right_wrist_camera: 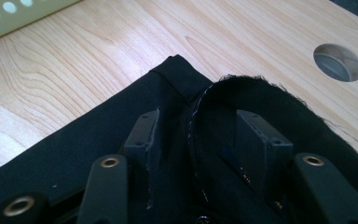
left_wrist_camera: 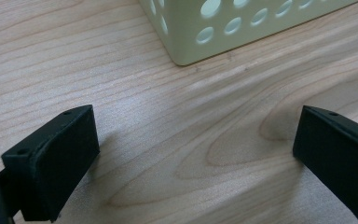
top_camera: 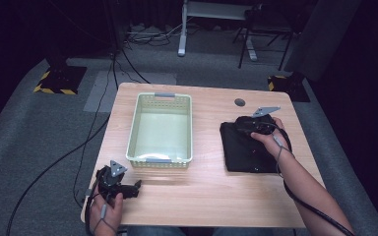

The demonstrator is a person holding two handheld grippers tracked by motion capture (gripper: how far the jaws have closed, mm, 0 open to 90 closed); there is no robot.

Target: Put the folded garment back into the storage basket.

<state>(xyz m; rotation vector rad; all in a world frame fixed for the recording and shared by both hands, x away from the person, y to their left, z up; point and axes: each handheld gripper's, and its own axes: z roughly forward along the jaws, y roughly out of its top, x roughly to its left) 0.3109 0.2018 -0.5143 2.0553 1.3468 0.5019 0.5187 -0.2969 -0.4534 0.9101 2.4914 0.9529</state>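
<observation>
right tool point(right_wrist_camera: 196, 135) jaws partway closed around a raised fold of black cloth point(top_camera: 243, 147), beside the basket point(top_camera: 160, 129), left tool point(left_wrist_camera: 191, 158) wide open over bare tabletop point(left_wrist_camera: 168, 121) near basket corner

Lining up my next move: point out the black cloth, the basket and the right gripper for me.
black cloth point(top_camera: 241, 147), high view, on its flat folded middle.
basket point(top_camera: 159, 164), high view, on the near wall.
right gripper point(right_wrist_camera: 198, 133), right gripper view, midway between its fingertips, at the raised cloth edge.
</observation>
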